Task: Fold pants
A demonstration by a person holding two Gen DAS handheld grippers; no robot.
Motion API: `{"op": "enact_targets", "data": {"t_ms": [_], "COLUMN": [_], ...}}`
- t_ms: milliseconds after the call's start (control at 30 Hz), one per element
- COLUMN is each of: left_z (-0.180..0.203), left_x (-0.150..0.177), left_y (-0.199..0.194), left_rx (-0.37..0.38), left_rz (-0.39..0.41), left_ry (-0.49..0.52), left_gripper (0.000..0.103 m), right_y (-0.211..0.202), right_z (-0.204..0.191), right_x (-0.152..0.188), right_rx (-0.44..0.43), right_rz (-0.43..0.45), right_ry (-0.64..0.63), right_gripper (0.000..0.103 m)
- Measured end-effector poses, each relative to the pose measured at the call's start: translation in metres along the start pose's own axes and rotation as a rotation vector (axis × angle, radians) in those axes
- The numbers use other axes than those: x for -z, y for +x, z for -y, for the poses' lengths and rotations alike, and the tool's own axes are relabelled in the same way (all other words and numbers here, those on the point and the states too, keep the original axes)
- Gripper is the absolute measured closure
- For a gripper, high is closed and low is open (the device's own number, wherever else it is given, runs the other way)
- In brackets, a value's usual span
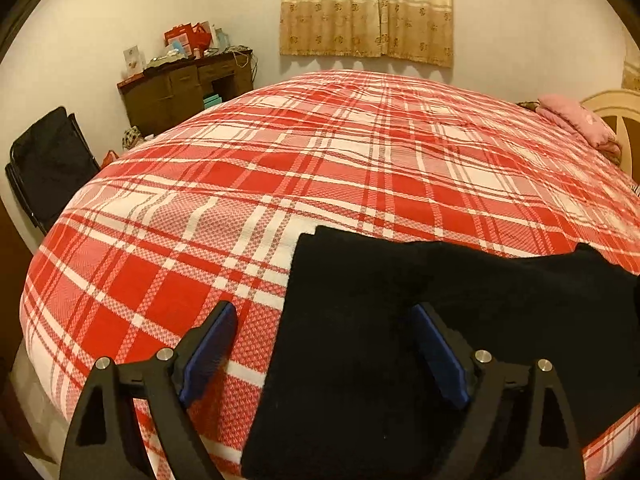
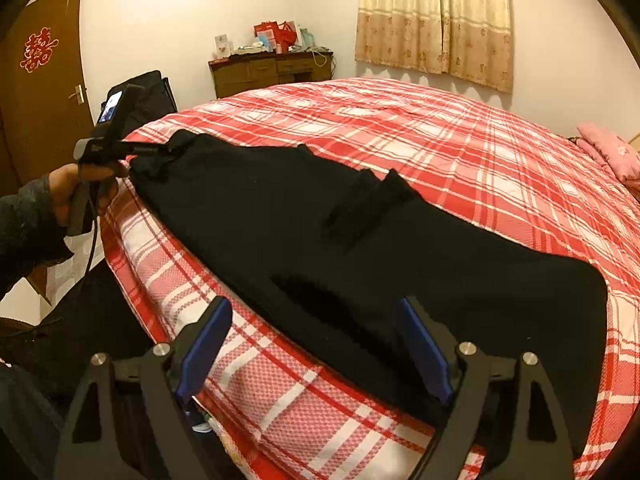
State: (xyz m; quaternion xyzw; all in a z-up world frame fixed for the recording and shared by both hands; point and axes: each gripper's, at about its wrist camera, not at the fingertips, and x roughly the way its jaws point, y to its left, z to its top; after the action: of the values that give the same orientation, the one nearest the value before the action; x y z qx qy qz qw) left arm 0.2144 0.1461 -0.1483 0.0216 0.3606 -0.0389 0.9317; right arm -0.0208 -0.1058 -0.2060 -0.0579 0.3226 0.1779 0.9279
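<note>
Black pants lie along the near edge of a bed with a red and white plaid cover. In the left wrist view the pants fill the lower right. My left gripper is open, its jaws wide apart over the pants' left end and empty. It also shows in the right wrist view, held in a hand at the pants' far end. My right gripper is open and empty, low over the pants' near end.
A brown dresser with red bags on top stands by the far wall. A black chair is left of the bed. A pink pillow lies at the bed's right. Curtains hang behind. A brown door is at the left.
</note>
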Motion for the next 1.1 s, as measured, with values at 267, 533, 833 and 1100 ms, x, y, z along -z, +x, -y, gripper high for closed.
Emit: {"op": "enact_targets", "data": {"t_ms": [267,533,833,1100], "left_z": [-0.010,-0.013,-0.004,-0.005], "left_x": [0.001,0.008,0.016,0.016], "left_y": [-0.004,-0.011,-0.015,-0.019], "left_rx": [0.038,0.066,0.062,0.099], "left_rz": [0.001,-0.018,-0.050,-0.041], "left_ry": [0.002,-0.003,0.037,0.019], "left_gripper": [0.012,0.012,0.037,0.063], "right_y": [-0.004,-0.006,-0.004,-0.005], "right_z": [-0.004,-0.008,-0.013,-0.017], "right_x": [0.002,0.003,0.003,0.003], "right_rx": [0.003,0.003,0.001,0.003], "right_rz": [0.009,0.017,0.019,0.023], "right_ry": [-0.015,-0.028,-0.033,-0.040], "right_gripper": [0.016,0.016,0.016,0.016]}}
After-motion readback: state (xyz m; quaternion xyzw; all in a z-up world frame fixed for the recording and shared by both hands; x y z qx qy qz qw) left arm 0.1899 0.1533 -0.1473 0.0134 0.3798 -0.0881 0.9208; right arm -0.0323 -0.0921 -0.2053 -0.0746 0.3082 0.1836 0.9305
